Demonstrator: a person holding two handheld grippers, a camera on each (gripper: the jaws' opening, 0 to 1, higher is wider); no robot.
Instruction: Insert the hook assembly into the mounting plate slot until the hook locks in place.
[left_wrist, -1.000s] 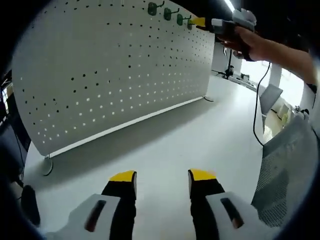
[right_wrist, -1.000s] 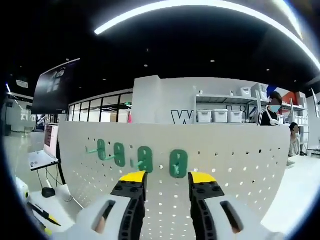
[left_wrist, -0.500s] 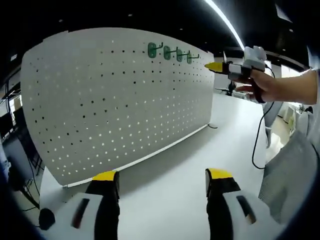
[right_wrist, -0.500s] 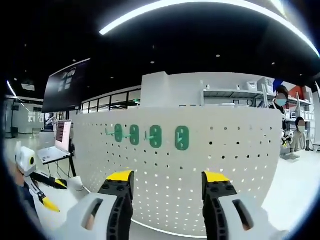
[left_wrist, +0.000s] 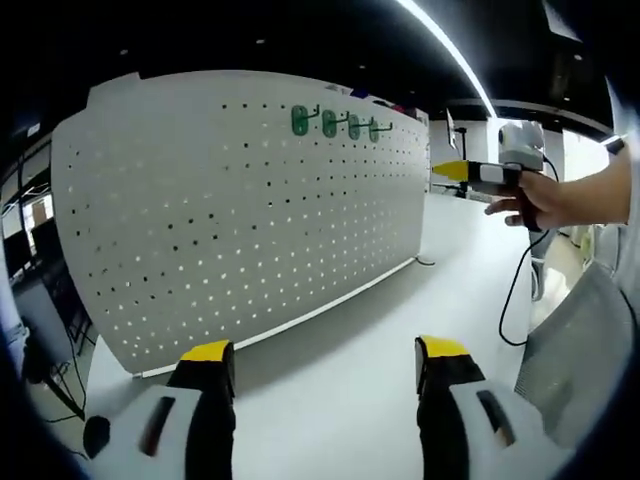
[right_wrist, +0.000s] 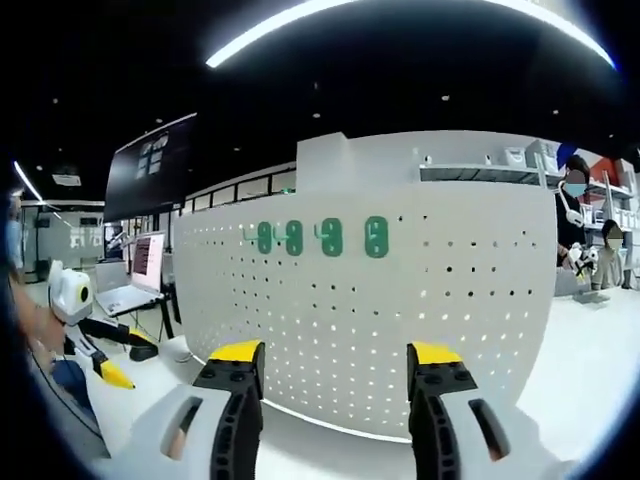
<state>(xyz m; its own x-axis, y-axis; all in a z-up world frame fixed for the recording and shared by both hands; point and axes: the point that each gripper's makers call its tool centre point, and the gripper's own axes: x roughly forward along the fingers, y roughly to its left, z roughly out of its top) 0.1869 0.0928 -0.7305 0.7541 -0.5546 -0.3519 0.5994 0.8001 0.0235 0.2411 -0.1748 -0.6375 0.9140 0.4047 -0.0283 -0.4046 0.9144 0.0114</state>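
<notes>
Hooks (right_wrist: 322, 238), four green ones in a row, sit seated near the top edge of the white perforated mounting plate (right_wrist: 400, 330); in the right gripper view they lie just above the centre of the frame, and in the left gripper view the same row (left_wrist: 333, 123) shows at upper centre, seen more side-on so their prongs stick out from the board. Judging by how they sit, flush and level against the plate (left_wrist: 200, 220), the insertion looks done, though whether the last hook has truly locked is too small to tell.

Right tongs (right_wrist: 335, 352) stand wide apart with nothing between the yellow tips, well clear of the plate. Left tongs (left_wrist: 326, 350) are likewise spread wide and carry nothing, low in their frame over the white desk (left_wrist: 340, 370). No loose hook waits on the desk, so what remains seems to be little more than confirming the lock and keeping the plate in sight.

From the left gripper view, the right tongs (left_wrist: 450, 170) appear at the right of the frame, held in a hand (left_wrist: 545, 200), along with the plate's foot on the desk. From the right gripper view, the left tongs (right_wrist: 110, 375) appear at lower left, plus a laptop (right_wrist: 140, 275) behind and shelving (right_wrist: 480, 175) beyond the plate.
</notes>
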